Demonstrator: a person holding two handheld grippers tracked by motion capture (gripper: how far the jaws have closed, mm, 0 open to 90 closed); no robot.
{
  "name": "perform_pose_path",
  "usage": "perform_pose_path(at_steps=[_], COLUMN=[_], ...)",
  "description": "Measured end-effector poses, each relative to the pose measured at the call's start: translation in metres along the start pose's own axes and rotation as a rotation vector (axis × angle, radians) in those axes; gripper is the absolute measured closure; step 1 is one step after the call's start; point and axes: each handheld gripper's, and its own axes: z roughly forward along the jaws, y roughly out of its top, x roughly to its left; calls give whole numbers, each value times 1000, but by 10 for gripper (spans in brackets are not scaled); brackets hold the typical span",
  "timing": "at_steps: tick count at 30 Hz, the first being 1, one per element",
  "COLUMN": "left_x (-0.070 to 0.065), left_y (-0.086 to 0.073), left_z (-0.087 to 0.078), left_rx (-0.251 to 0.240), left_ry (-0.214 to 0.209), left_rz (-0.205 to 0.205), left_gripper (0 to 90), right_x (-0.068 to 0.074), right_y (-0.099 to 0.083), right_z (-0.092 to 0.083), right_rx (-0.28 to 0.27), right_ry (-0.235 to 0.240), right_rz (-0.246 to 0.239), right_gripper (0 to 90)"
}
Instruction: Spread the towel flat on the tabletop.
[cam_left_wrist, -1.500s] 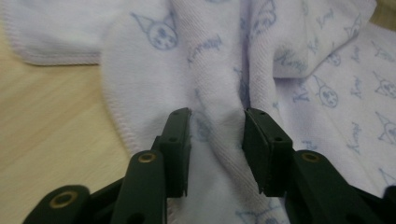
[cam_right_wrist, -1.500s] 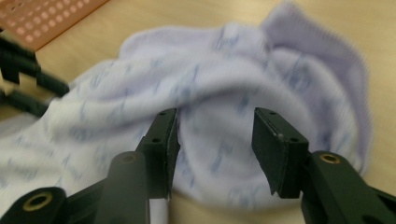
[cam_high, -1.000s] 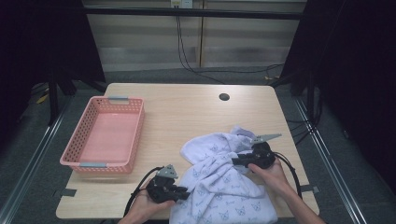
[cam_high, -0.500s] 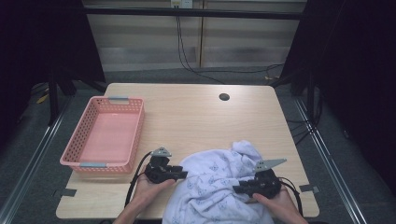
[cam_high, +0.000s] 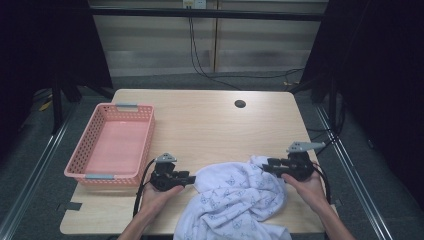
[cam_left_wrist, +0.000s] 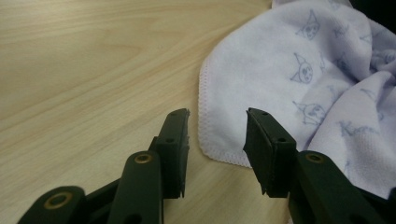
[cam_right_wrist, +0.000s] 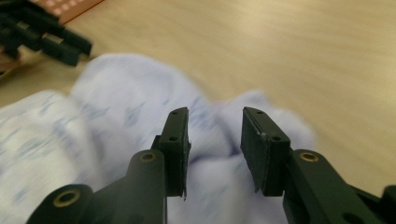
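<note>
One crumpled towel (cam_high: 235, 200), no clear axis

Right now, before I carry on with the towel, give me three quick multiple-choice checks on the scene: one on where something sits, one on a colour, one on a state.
1. Where is the basket on the table?
A. At the table's left side, left of the towel
B. On top of the towel
C. At the far right corner

2. What colour is the basket?
A. Blue
B. Pink
C. Green

3. How do the left gripper and the towel stand?
A. Jaws clamped on the hem
B. Jaws apart, hem lying on the table beyond the gap
C. Towel lifted clear of the table

Answers:
1. A, the high view shows the basket at the left edge, apart from the towel.
2. B, its mesh walls and floor are pink.
3. B, the left gripper view shows a gap between the jaws, which have just been opening, nothing between them.
</note>
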Motion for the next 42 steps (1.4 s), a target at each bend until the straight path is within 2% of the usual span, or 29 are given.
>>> perform_pose_path(at_steps=[1,3,4,7,9,11,12,14,15,17,19,21,22,23,24,25,26,28,31,34,38,39,42], left_x=[0,-1,-2,-9,-15,-21,-22,-23,-23,-22,-20,-16,-16,-14,-14,-13,-13,-12,-11,-12,-12,-11,-8], left_y=[0,3,5,5,5,4,4,5,5,5,6,9,10,11,12,13,14,16,22,35,60,68,83], left_z=[2,6,8,14,16,19,20,23,23,22,19,13,11,6,3,0,-4,-11,-21,-33,-54,-61,-76], left_rx=[5,18,24,27,47,54,59,61,60,60,43,15,4,-19,-36,-52,-68,-116,-155,-200,-249,-265,-301], left_ry=[-6,-17,-24,-50,-64,-54,-45,-43,-44,-34,-38,-41,-38,-39,-42,-34,-27,-31,-25,-18,1,18,41], left_rz=[14,18,35,62,80,110,128,122,124,119,98,82,83,73,62,63,67,36,44,63,94,105,112], left_gripper=[597,603,601,602,616,679,731,824,851,859,860,861,861,861,861,862,861,862,862,863,863,863,863], right_x=[-7,-19,-24,-32,-35,-35,-35,-37,-37,-35,-31,-28,-27,-26,-27,-28,-29,-33,-37,-38,-39,-39,-45], right_y=[5,11,12,8,1,-4,-6,-7,-7,-8,-7,-7,-6,-5,-2,0,2,4,10,23,44,49,63], right_z=[5,17,23,41,50,53,54,56,57,58,58,58,56,54,50,47,43,35,23,6,-16,-21,-32], right_rx=[-9,-8,2,61,102,120,119,120,119,118,136,146,141,131,103,87,64,27,-30,-116,-202,-226,-281], right_ry=[4,-16,-10,-65,-70,-101,-98,-101,-96,-82,-83,-64,-69,-80,-67,-57,-70,-56,-56,-50,-53,-57,-63], right_rz=[11,35,54,62,63,48,47,43,40,22,4,-3,-18,-19,-8,5,14,39,60,76,75,72,81], right_gripper=[631,622,600,506,448,375,380,374,382,463,508,598,699,740,807,819,831,840,843,844,845,845,845])
